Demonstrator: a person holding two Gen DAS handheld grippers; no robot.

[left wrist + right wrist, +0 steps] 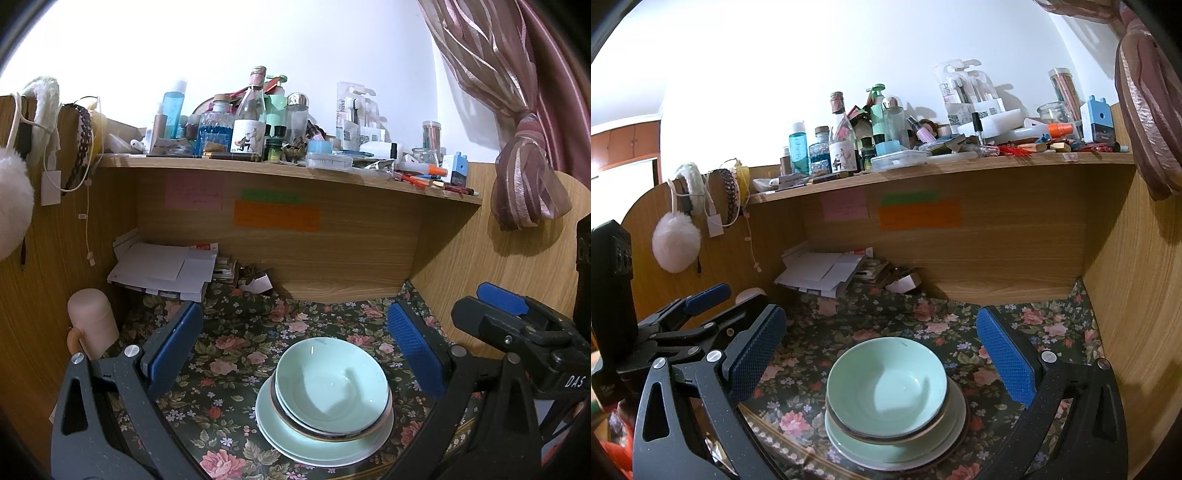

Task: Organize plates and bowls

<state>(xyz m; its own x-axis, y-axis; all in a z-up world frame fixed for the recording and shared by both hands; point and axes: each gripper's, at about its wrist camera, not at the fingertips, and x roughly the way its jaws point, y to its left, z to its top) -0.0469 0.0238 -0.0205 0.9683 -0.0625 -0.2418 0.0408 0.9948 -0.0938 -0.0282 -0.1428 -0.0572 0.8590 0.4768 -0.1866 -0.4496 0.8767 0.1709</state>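
A pale green bowl [332, 387] sits nested on a second bowl with a dark rim, and both rest on a pale green plate [291, 443] on the flowered tablecloth. The right wrist view shows the same bowl [886, 384] stacked on the plate [849, 446]. My left gripper [295, 347] hangs open above and just behind the stack, blue pads wide apart, holding nothing. My right gripper [882, 350] is open too, also empty, over the same stack. In the left wrist view the right gripper [517, 317] shows at the right edge.
A wooden desk hutch [332, 243] walls the nook at back and sides. Its shelf [295, 166] is crowded with bottles and stationery. A paper pile [166, 269] lies at the back left, a pink cup-like thing [92, 321] at the left. A curtain [524, 147] hangs at right.
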